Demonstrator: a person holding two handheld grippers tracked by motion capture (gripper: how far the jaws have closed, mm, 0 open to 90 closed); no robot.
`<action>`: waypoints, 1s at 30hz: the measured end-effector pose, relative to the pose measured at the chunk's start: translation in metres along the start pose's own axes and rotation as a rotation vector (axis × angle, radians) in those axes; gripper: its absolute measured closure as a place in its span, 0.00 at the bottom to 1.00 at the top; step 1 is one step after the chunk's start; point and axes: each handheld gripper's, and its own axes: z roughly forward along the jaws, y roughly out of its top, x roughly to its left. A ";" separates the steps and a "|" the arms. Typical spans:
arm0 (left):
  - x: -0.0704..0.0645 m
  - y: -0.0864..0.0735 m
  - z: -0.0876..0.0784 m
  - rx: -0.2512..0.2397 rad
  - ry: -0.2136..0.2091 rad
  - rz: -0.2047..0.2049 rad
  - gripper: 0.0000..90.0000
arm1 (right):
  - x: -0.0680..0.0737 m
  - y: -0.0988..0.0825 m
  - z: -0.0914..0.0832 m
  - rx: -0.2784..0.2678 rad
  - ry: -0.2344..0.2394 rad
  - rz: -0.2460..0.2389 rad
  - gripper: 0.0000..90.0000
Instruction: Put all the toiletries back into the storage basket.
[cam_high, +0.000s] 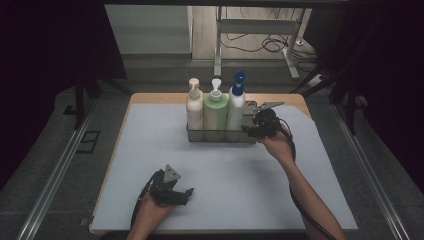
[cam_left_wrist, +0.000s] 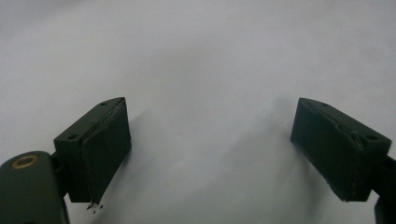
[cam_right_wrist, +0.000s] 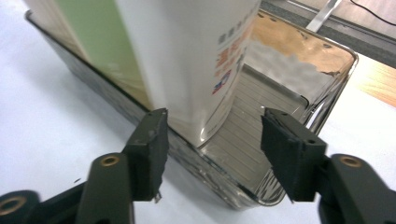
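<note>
A shiny metal tray (cam_high: 248, 136) at the back of the table holds three upright pump bottles: cream (cam_high: 194, 107), green (cam_high: 215, 112) and white with a blue pump (cam_high: 236, 105). My right gripper (cam_high: 256, 126) is at the tray's right end. In the right gripper view it (cam_right_wrist: 212, 151) is open. One jaw stands outside the tray's near wall (cam_right_wrist: 201, 163) and the other over the tray's bare floor. The white bottle (cam_right_wrist: 187, 56) rises just beyond, untouched. My left gripper (cam_high: 186, 192) rests low at the front, open (cam_left_wrist: 210, 149) over the white mat with nothing between its jaws.
A pale mat (cam_high: 225, 180) covers most of the wooden table (cam_high: 150, 97). Metal rails (cam_high: 60, 165) run along both sides of the table. A desk frame with cables (cam_high: 260, 35) stands on the floor beyond the table's far edge.
</note>
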 end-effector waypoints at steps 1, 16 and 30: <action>0.000 0.000 0.000 0.000 0.000 0.000 0.13 | 0.000 0.000 0.000 0.000 0.000 0.000 0.44; 0.000 0.000 0.000 0.000 0.001 0.000 0.13 | 0.011 -0.008 -0.025 0.000 0.045 -0.051 0.25; 0.000 0.000 0.000 -0.001 0.002 0.001 0.13 | 0.023 -0.024 -0.049 0.017 0.059 -0.093 0.00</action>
